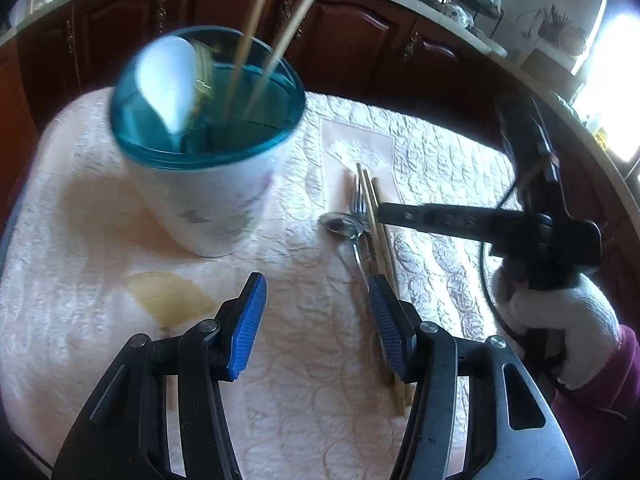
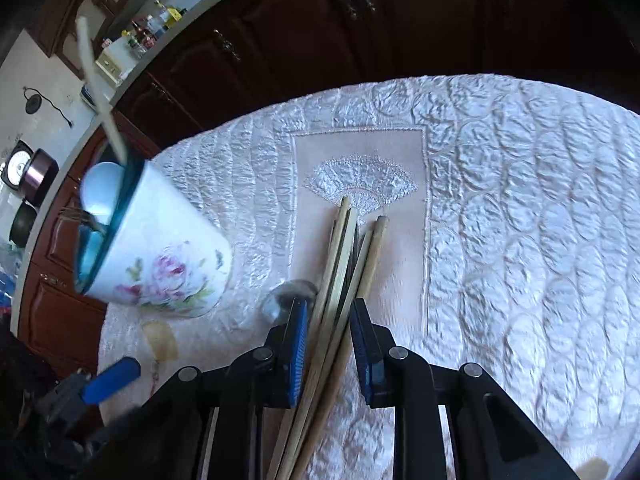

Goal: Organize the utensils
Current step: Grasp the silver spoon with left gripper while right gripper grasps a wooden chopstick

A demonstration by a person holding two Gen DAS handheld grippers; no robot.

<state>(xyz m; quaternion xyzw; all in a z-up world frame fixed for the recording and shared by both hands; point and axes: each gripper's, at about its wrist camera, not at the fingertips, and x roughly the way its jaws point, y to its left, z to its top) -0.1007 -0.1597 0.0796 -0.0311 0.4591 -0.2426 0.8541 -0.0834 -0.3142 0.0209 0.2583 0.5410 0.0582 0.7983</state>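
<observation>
Blue-padded and spread wide, the left hand-held gripper (image 1: pixel 316 312) hovers over the quilted cloth (image 1: pixel 300 360) with nothing between its fingers. Just past its right finger lies the loose bundle: chopsticks (image 1: pixel 380 220), a fork (image 1: pixel 357 204) and a metal spoon (image 1: pixel 346 226) side by side on the cloth toward the tabletop's right edge. Ahead and to its left stands the floral cup (image 1: pixel 208 204) with its teal rim, holding a white spoon (image 1: pixel 168 80), two upright chopsticks (image 1: pixel 260 32) and something brassy I cannot make out. A yellowish stain (image 1: pixel 168 298) marks the cloth near the left finger.

Only this view shows the right hand-held gripper from outside (image 1: pixel 384 214): its dark finger reaches in from the right, its tip at the chopstick bundle, with a white-gloved hand (image 1: pixel 560 320) behind it.

From the right wrist, the right hand-held gripper (image 2: pixel 328 340) is partly open, its blue pads either side of the chopsticks (image 2: pixel 344 264) on the cloth; the left pad seems to touch them, the right pad stands apart, so nothing is clamped. The sticks' far ends reach the embroidered fan (image 2: pixel 360 178), which this view shows clearly. The metal spoon's bowl (image 2: pixel 286 296) peeks out beside the left pad. The cup's pink flower print (image 2: pixel 168 272) shows only here, as does a blue pad of the left hand-held gripper (image 2: pixel 112 380) at the near left corner. Dark wooden cabinets (image 2: pixel 360 40) stand beyond the far edge.
</observation>
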